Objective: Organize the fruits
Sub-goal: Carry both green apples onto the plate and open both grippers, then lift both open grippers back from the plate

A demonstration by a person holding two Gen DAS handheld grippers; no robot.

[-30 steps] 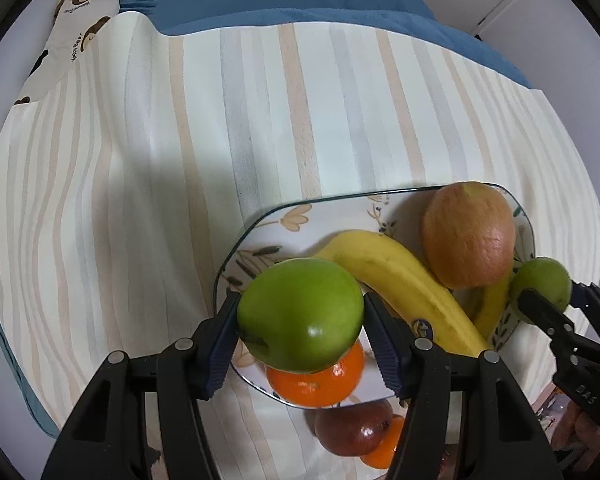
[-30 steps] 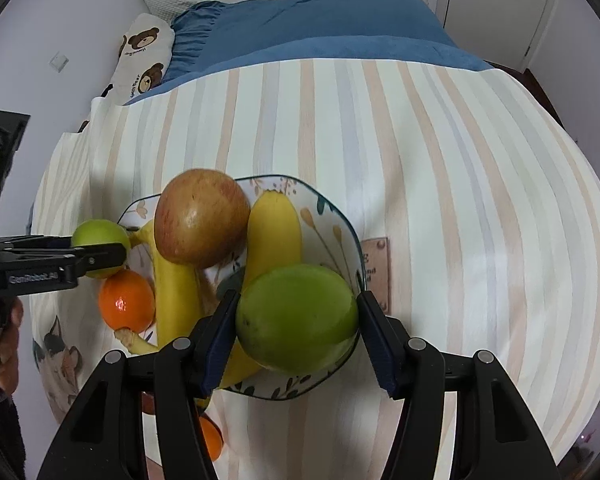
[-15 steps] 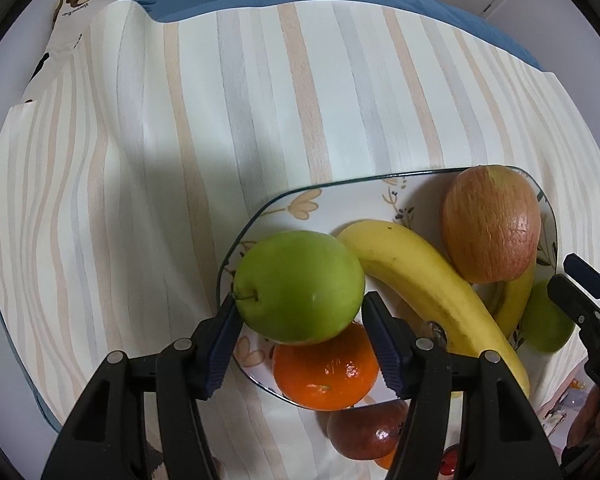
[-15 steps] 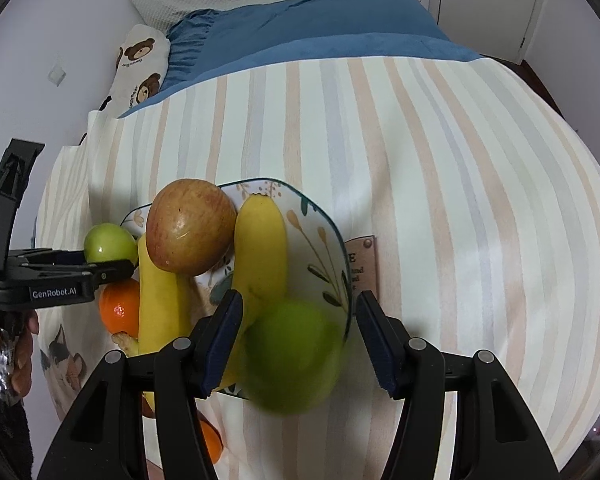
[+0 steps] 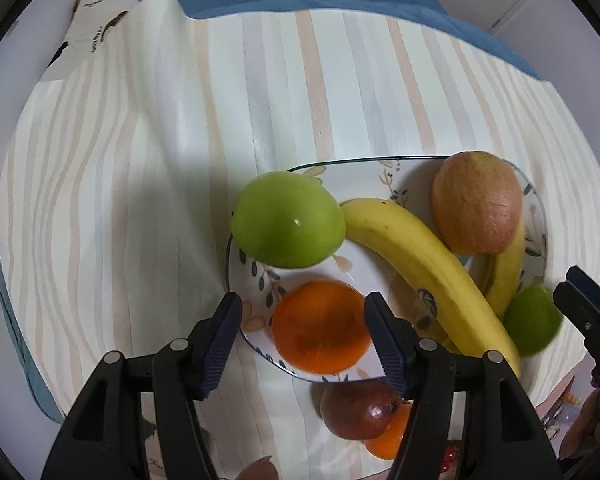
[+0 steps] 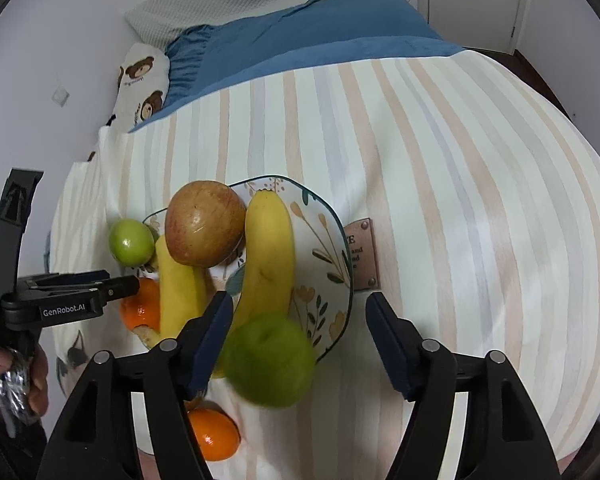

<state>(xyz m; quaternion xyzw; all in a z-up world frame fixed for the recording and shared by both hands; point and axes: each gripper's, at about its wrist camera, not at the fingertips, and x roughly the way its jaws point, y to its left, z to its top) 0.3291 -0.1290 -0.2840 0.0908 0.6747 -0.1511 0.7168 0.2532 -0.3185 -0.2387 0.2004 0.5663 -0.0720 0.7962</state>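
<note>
Only the left view shows the dark red fruit (image 5: 360, 414) at six o'clock below the plate (image 5: 400, 168) – both grippers, left (image 5: 304, 334) and right (image 6: 300, 334), are opening, gripping nothing.

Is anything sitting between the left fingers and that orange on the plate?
Nothing visible does. The orange lies on the plate in the gap under the left gripper, whose fingers are opening. The green apple sits beyond it, the banana off to one side.
</note>
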